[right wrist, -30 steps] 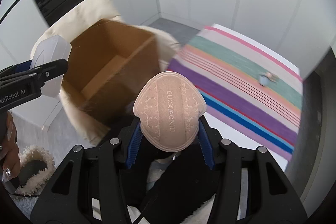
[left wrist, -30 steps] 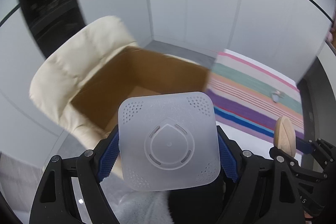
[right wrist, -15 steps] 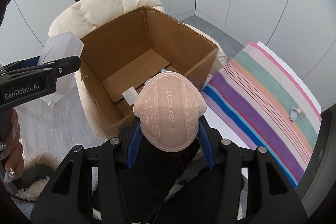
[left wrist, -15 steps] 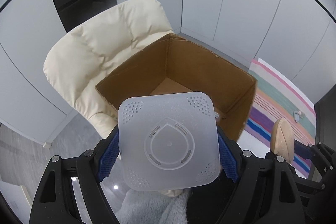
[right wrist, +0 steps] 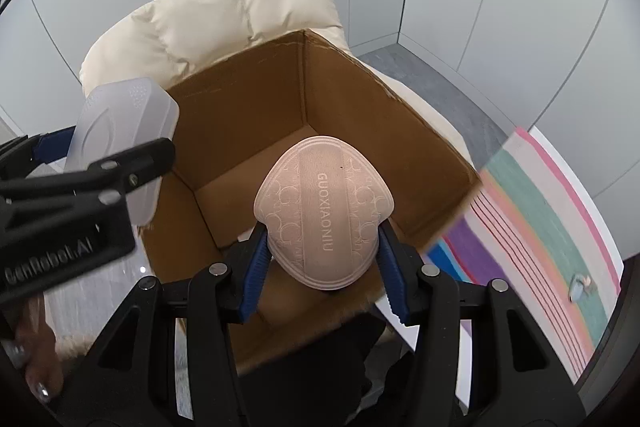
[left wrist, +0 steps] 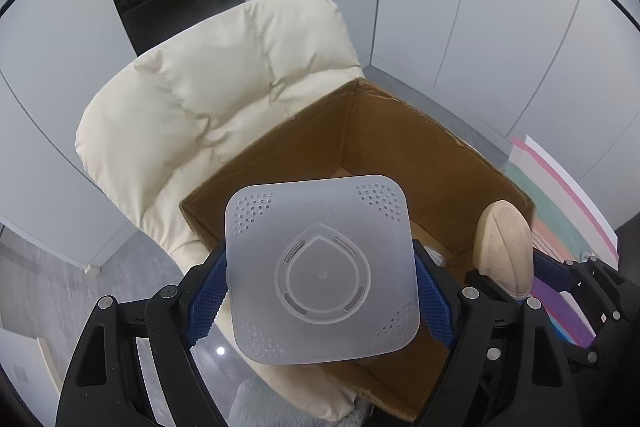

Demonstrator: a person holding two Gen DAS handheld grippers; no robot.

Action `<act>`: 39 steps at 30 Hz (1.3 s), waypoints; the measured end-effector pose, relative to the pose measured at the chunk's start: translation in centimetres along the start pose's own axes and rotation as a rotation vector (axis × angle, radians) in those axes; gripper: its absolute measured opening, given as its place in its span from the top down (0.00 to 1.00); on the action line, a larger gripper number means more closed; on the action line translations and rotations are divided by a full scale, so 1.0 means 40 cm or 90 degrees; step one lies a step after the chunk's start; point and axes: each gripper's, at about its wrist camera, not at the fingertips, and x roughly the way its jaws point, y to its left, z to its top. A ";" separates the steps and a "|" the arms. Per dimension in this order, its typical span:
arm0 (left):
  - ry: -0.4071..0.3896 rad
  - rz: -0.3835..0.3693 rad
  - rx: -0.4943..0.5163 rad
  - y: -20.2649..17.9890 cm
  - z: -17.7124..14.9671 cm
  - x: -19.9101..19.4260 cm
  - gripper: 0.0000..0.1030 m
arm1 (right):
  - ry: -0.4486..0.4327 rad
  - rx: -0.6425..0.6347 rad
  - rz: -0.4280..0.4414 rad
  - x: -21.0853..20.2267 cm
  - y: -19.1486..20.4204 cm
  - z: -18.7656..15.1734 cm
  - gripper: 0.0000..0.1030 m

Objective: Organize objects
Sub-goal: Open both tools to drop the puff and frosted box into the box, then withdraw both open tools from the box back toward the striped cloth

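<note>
Moved since earlier: both your tongs have come closer over the cardboard box (right wrist: pixel 360 115), which now fills the middle of both views; the striped mat (right wrist: pixel 552 227) has slid out to the right edge.
Left tongs (left wrist: pixel 322 287): clamped on the frosted square case (left wrist: pixel 322 271), blue pads pressing its two sides; you hold it above the box's near-left rim.
Right tongs (right wrist: pixel 322 251): clamped on the beige pouch (right wrist: pixel 324 211), lettering "GUOXIAONIU" facing the camera; you hold it above the open box, over its near half.
Frosted square case: in the right view (right wrist: pixel 124 131) it sits over the box's left wall, well apart from the pouch.
Beige pouch: in the left view (left wrist: pixel 504 247) it shows edge-on over the box's right rim.
Cardboard box: open-topped, resting on the seat of the cream padded chair (left wrist: pixel 224 107); a pale item lies on its floor, too hidden to name.
Striped mat: right of the box, a small pale object (right wrist: pixel 580 285) lying on it.
</note>
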 end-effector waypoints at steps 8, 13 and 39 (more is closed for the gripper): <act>-0.002 -0.006 -0.018 -0.001 0.017 0.050 0.18 | -0.011 -0.014 0.005 0.045 0.024 0.037 0.48; 0.018 0.027 -0.020 0.000 0.020 0.068 0.02 | -0.031 -0.027 0.000 0.040 0.032 0.034 0.11; 0.016 -0.004 -0.062 0.073 -0.070 -0.026 0.01 | -0.047 0.056 -0.019 -0.051 0.003 -0.030 0.01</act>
